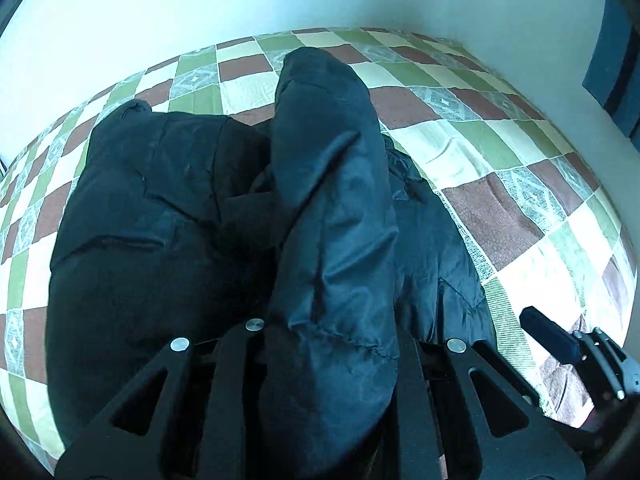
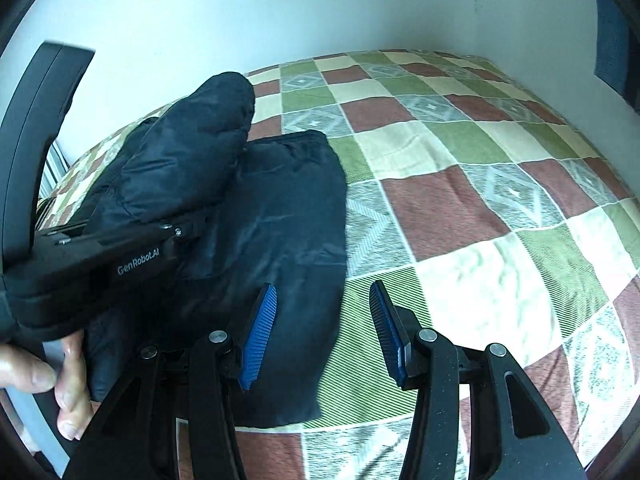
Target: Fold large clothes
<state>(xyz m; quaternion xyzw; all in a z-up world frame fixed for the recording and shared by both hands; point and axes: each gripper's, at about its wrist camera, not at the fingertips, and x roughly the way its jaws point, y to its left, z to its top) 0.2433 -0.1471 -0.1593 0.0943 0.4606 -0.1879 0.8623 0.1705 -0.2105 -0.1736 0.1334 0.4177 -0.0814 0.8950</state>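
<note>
The left gripper (image 2: 176, 228) is clamped on a puffy sleeve (image 1: 332, 208) of the dark padded jacket (image 2: 280, 232), which bulges up between its closed fingers and stands tall ahead of it. The fabric hides the pads themselves in the left wrist view, but the right wrist view shows the tips pinched on the cloth.

The right gripper (image 2: 324, 332) hovers with its blue ribbed pads (image 2: 260, 336) spread apart and nothing between them, just above the near edge of the jacket where it meets the checked quilt (image 2: 480, 208).

The jacket lies on the quilt ahead of both tongs: one panel flat and fairly smooth in front of the right one, a rumpled mound (image 1: 152, 216) to the left of the raised sleeve.

As for progress, the body looks partly laid out, perhaps folded once already (hard to be sure from these angles). The sleeve is lifted but not yet laid across the body. What seems left is bringing that sleeve over, dealing with the bunched left side, then folding the whole into a compact stack.
</note>
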